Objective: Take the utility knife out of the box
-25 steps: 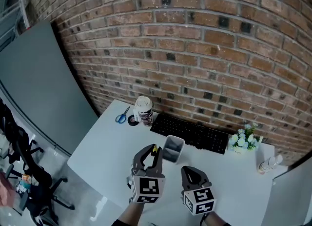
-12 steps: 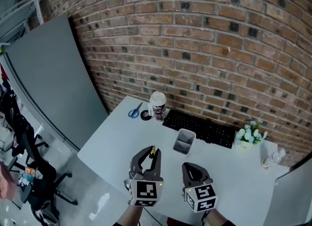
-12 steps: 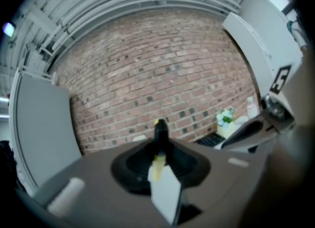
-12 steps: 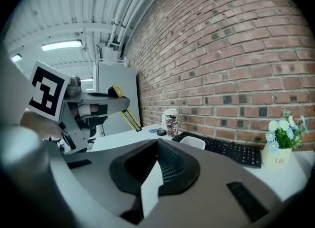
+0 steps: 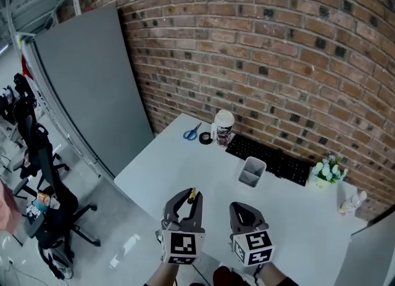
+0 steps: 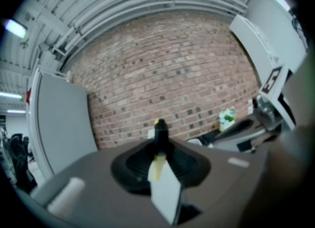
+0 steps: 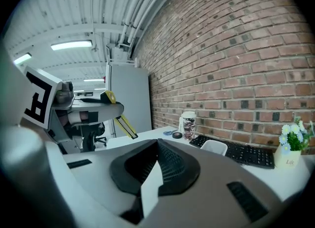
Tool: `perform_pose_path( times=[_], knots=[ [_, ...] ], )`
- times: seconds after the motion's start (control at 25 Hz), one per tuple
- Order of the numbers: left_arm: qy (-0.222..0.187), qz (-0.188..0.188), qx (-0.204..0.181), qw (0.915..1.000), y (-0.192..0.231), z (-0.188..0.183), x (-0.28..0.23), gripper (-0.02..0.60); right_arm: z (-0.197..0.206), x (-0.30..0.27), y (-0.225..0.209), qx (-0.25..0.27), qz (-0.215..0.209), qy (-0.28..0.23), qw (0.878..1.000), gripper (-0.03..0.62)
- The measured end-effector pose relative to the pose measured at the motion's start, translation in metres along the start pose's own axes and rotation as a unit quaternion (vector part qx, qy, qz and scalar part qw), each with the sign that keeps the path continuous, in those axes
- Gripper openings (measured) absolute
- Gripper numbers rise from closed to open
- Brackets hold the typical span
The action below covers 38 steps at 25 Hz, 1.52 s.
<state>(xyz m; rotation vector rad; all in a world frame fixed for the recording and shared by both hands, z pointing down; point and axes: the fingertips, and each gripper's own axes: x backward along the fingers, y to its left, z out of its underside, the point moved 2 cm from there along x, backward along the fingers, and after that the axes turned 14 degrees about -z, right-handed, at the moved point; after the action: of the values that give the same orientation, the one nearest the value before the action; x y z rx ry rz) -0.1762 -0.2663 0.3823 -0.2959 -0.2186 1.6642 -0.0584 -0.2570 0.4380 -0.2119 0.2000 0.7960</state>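
A red-brown brick wall [image 5: 278,44] runs along the back edge of the long white bench [image 5: 185,167], and a tall grey partition panel [image 5: 86,87] stands off its left end. Along the back edge sit one black keyboard [image 5: 271,158], one white-lidded patterned canister [image 5: 223,128], one small pot of white flowers [image 5: 326,172] and one small clear bottle [image 5: 350,203] toward the right corner. There are also one pair of blue-handled scissors [image 5: 192,133] and one black tape roll [image 5: 205,138].

One small pale grey open box [image 5: 250,178] stands just in front of the keyboard.

Two grippers hang over the bench's front edge. The left gripper [image 5: 190,199] is clamped on the single slim yellow-and-black utility knife [image 7: 124,122], which is out of the box and well apart from it. The right gripper [image 5: 242,212] has its jaws pressed together with nothing between them.

The knife looks light, stiff and smooth-sided, so it may pivot in a narrow pinch. A hold across its flat sides near mid-body, away from the blade end, seems safest. I cannot tell whether the blade is out.
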Motion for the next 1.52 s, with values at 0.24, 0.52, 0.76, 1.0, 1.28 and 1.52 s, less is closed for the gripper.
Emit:
perform_pose_path(
  times=[0.24, 0.52, 0.76, 1.0, 1.28, 1.52],
  knots=[
    [0.012, -0.025, 0.006, 0.9996, 0.029, 0.014, 0.024, 0.075, -0.005, -0.01, 0.028, 0.01, -0.021, 0.001, 1.0, 0.008],
    [0.023, -0.052, 0.012, 0.9983, 0.059, 0.026, 0.051, 0.075, -0.007, -0.017, 0.056, 0.016, -0.04, -0.001, 0.999, 0.008],
    [0.031, -0.076, 0.028, 0.9962, 0.076, 0.034, 0.076, 0.075, -0.006, -0.016, 0.073, 0.021, -0.049, 0.0, 0.999, 0.008],
    [0.029, -0.09, 0.025, 0.9952, 0.088, 0.044, 0.098, 0.075, -0.006, -0.017, 0.092, 0.026, -0.058, 0.001, 0.998, 0.008],
    [0.047, -0.099, 0.057, 0.9924, 0.098, 0.056, 0.128, 0.075, -0.001, -0.014, 0.12, 0.027, -0.076, 0.005, 0.997, 0.008],
    [0.056, -0.101, 0.053, 0.9919, 0.104, 0.067, 0.151, 0.075, 0.005, -0.009, 0.142, 0.041, -0.087, 0.005, 0.995, 0.008]
  ],
)
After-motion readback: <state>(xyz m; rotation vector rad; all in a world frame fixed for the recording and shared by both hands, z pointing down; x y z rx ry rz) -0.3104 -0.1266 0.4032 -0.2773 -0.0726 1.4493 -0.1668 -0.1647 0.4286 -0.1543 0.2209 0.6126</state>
